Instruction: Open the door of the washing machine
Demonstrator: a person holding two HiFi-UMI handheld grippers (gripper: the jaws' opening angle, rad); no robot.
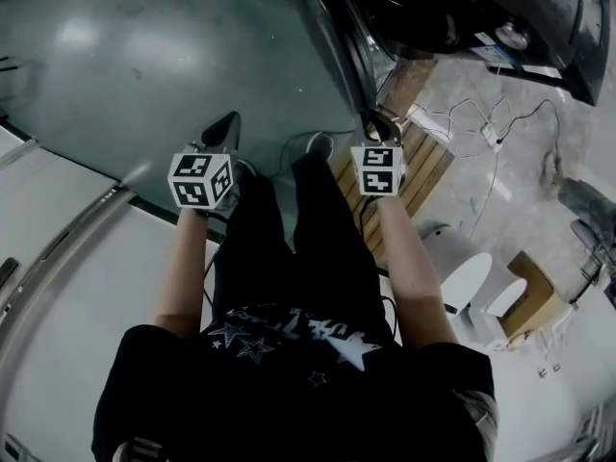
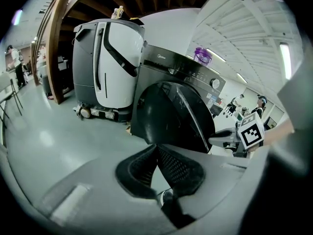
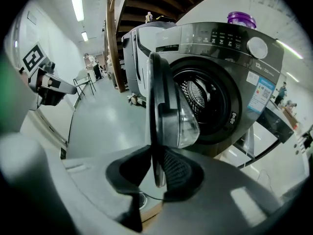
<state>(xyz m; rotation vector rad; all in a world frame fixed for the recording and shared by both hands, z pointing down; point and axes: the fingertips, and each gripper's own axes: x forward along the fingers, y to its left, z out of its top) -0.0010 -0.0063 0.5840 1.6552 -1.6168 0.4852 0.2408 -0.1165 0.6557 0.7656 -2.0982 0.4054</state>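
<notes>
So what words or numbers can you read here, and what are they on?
"Midea", faint: top panel of the dark grey front-loading washing machine.
"12kg", it seems: beside its round silver dial.
Blue sticker and button labels on its front: too small to read.
Round glass door: no print visible.
Black-and-white marker cubes: square patterns, no words.

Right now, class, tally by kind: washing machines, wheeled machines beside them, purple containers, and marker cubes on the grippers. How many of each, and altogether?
Dark grey front-loading washing machine, round door open: 1
White and grey wheeled machine: 1
Purple container on the washing machine: 1
White cubes with black square markers: 2
Total: 5
</notes>
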